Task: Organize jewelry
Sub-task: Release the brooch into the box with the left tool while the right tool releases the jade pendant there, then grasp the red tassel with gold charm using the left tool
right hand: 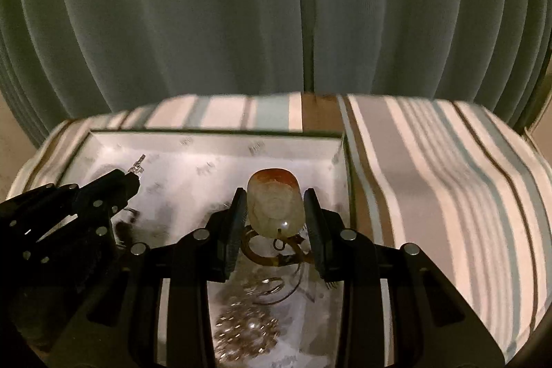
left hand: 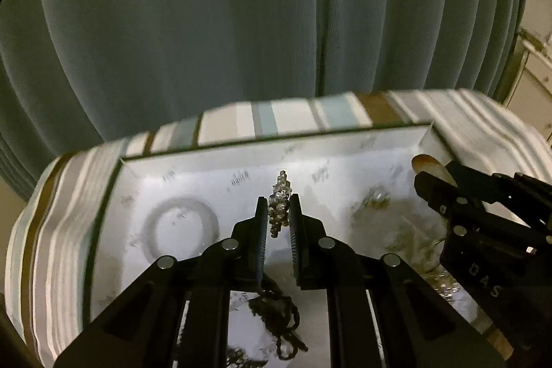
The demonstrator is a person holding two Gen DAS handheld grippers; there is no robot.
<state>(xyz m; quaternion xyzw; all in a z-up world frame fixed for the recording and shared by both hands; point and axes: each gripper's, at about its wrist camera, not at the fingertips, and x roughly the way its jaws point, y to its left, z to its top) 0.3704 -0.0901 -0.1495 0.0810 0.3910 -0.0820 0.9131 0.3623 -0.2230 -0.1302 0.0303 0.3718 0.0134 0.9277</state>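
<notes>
The left gripper (left hand: 279, 206) has its two black fingers nearly closed, pinching a slim, sparkling rhinestone piece (left hand: 280, 195) that stands upright between the pads, held above the middle of a shallow white tray (left hand: 214, 147). The right gripper (right hand: 275, 206) is partly open, its pads clamped on the sides of a pale oval stone pendant (right hand: 274, 202) with a reddish top, held over the tray's right half near the far edge. The tray sits on a striped cloth (right hand: 431, 168), in front of a grey-green curtain (right hand: 241, 23). In the tray lie a faint grey ring (left hand: 181, 228) toward the left, a dark beaded chain (left hand: 279, 312) at the near edge, a brown hoop (right hand: 262, 256), thin silver wire rings (right hand: 267, 290) and a glittering cluster (right hand: 246, 328).
</notes>
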